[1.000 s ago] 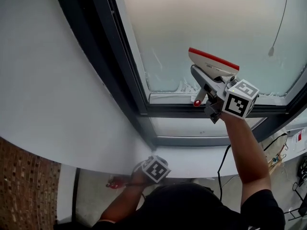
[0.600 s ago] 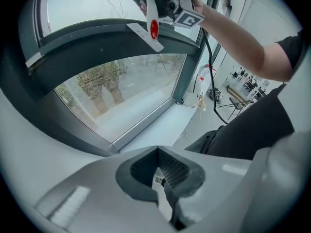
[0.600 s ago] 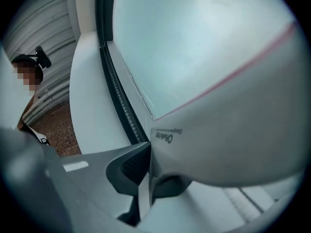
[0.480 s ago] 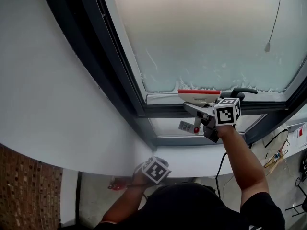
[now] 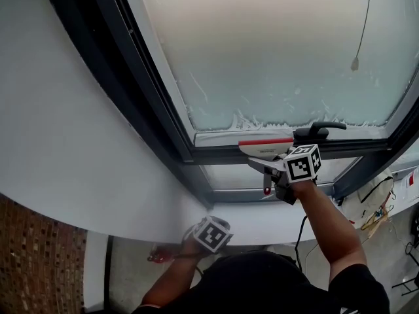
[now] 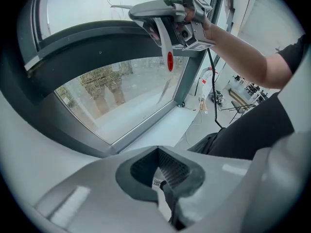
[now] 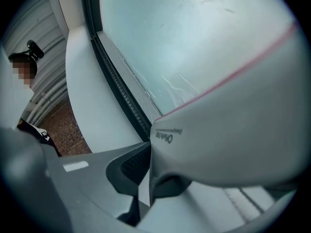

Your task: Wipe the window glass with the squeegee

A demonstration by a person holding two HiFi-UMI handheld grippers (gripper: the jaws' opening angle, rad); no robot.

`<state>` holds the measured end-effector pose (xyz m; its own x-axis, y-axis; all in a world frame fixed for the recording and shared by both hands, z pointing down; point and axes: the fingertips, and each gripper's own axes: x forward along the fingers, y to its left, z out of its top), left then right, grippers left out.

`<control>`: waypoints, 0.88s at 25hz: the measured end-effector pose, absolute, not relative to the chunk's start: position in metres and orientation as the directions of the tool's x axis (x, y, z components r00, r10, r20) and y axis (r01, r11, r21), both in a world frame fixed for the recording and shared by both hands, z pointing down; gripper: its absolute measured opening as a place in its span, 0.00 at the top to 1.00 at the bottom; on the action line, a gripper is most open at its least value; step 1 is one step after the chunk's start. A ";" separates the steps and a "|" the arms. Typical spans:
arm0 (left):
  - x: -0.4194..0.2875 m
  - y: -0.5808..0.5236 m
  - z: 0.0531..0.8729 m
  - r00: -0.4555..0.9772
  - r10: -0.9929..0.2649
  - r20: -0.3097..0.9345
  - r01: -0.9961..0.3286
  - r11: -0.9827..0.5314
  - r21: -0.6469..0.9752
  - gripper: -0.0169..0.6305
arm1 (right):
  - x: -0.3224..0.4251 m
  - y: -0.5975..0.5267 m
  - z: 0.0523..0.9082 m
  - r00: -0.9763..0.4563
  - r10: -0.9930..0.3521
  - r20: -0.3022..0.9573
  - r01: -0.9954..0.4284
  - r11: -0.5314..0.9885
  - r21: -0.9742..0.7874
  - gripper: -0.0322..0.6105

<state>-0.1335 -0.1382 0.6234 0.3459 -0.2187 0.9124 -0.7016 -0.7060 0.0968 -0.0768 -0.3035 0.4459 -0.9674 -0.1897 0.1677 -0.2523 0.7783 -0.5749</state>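
The frosted window glass (image 5: pixel 275 51) fills the upper head view, with a ragged line of foam (image 5: pixel 262 119) low on it. My right gripper (image 5: pixel 283 170) is shut on the handle of a white squeegee (image 5: pixel 265 148). Its red blade lies along the bottom frame of the pane. In the right gripper view the squeegee body (image 7: pixel 233 130) fills the right side, held between the jaws of that gripper (image 7: pixel 146 178). My left gripper (image 5: pixel 208 233) hangs low by the sill, apart from the glass. Its jaws (image 6: pixel 163 178) are shut with nothing between them. From there the squeegee (image 6: pixel 155 8) shows overhead.
A dark window handle (image 5: pixel 319 130) sits just right of the squeegee. A blind cord with a pull (image 5: pixel 355 63) hangs in front of the glass. The dark frame (image 5: pixel 163 110) borders a white wall (image 5: pixel 72 129). Cables (image 5: pixel 376 214) lie on the floor at right.
My right gripper has drawn the squeegee down the glass from mid pane to the bottom frame. The left gripper has stayed by the sill.
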 end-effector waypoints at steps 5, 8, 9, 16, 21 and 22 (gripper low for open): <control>-0.124 -0.142 0.621 0.353 -0.243 0.904 -0.718 -0.689 0.095 0.97 | -0.062 -0.307 0.381 -0.973 -0.202 0.109 -0.230 0.842 -0.489 0.91; -0.118 -0.143 0.622 0.353 -0.253 0.901 -0.728 -0.679 0.094 0.97 | -0.051 -0.313 0.319 -0.973 -0.222 0.067 -0.231 0.892 -0.389 0.91; -0.115 -0.143 0.622 0.355 -0.256 0.899 -0.731 -0.675 0.097 0.97 | -0.047 -0.316 0.298 -0.972 -0.229 0.057 -0.234 0.905 -0.355 0.91; -0.098 -0.136 0.619 0.352 -0.278 0.894 -0.771 -0.627 0.109 0.97 | -0.019 -0.321 0.166 -0.972 -0.235 -0.001 -0.230 0.954 -0.192 0.91; -0.093 -0.135 0.619 0.331 -0.303 0.894 -0.808 -0.580 0.103 0.97 | -0.005 -0.319 0.106 -0.973 -0.227 -0.029 -0.223 0.968 -0.117 0.91; -0.090 -0.135 0.619 0.333 -0.306 0.892 -0.813 -0.572 0.107 0.97 | -0.003 -0.319 0.095 -0.975 -0.219 -0.035 -0.215 0.972 -0.095 0.91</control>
